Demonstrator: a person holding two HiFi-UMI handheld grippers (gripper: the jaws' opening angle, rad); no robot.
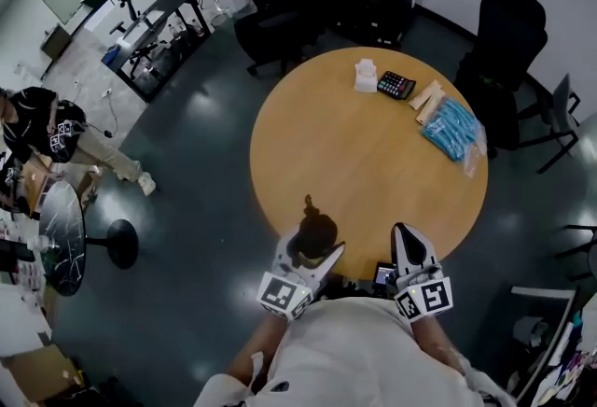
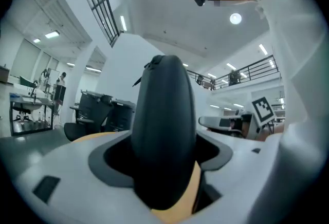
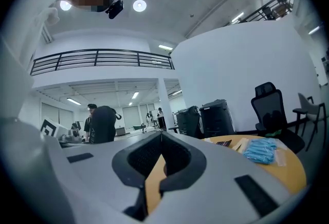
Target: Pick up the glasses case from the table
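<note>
In the head view a dark oval glasses case [image 1: 317, 232] hangs just above the near edge of the round wooden table [image 1: 354, 153], with my left gripper [image 1: 312, 253] shut on it. Seen from the left gripper view, the case [image 2: 164, 125] stands upright, gripped on both sides by the jaws of the left gripper [image 2: 163, 155]. It hides most of the scene ahead. My right gripper [image 1: 408, 242] hovers beside it at the table's near edge, pointing level, shut and empty. The right gripper view shows the right gripper [image 3: 162, 138] with only a thin slit between its jaws.
At the table's far side lie a white object [image 1: 366, 76], a calculator [image 1: 396, 85], tan sticks [image 1: 428, 101] and a blue packet [image 1: 452, 128]. Black office chairs [image 1: 508, 32] stand behind the table. A small dark round table [image 1: 62, 237] and a seated person [image 1: 37, 125] are at the left.
</note>
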